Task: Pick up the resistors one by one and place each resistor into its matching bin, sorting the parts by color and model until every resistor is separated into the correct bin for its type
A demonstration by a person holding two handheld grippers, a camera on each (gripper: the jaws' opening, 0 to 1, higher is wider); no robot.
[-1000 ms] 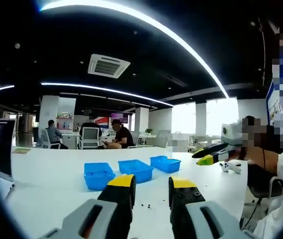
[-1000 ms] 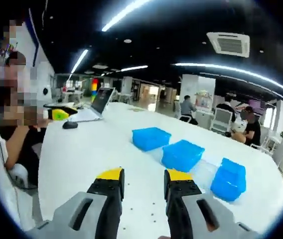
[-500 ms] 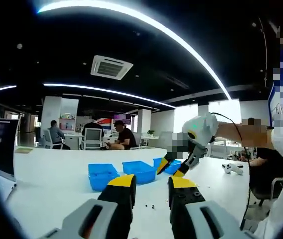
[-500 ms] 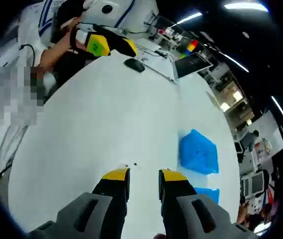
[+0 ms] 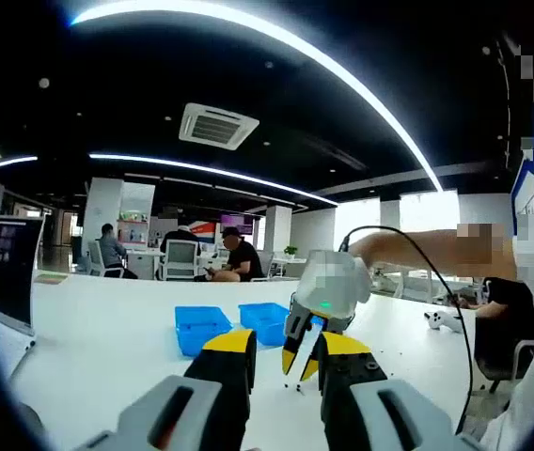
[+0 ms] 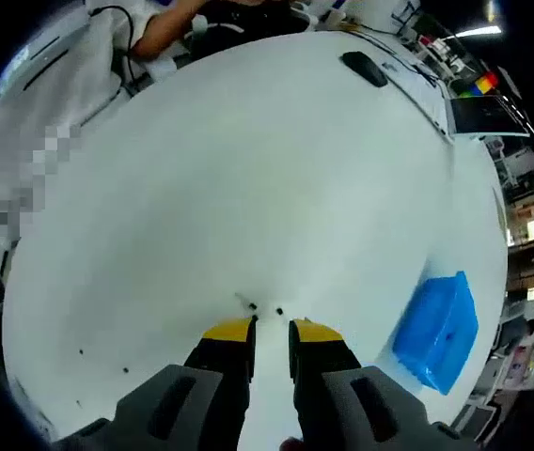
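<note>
My right gripper [image 6: 270,331] points down at the white bench [image 6: 248,169], its yellow-tipped fingers [image 6: 230,331] nearly together with a slim gap and nothing between them, poised just short of two tiny dark resistors [image 6: 278,310] lying at the tips. In the left gripper view, the same gripper [image 5: 302,362] shows descending tip-first ahead of my left gripper [image 5: 286,352], whose fingers [image 5: 232,344] stand apart and empty, held level above the bench. The risk, as I judge it, is scale: the parts are mere specks, two lie close together, and a closing pinch could catch both, flick one away across the smooth surface, or trap a lead and bend it. Their color and model are too small to read here, so a wrong bin is possible. More specks [image 6: 81,353] dot the bench near its edge. A blue bin [image 6: 439,331] sits off to the side, with two bins [image 5: 200,326] visible beyond; a computer mouse [image 6: 365,68] and laptop [image 6: 481,114] rest farther off. Nothing blocks the path.
</note>
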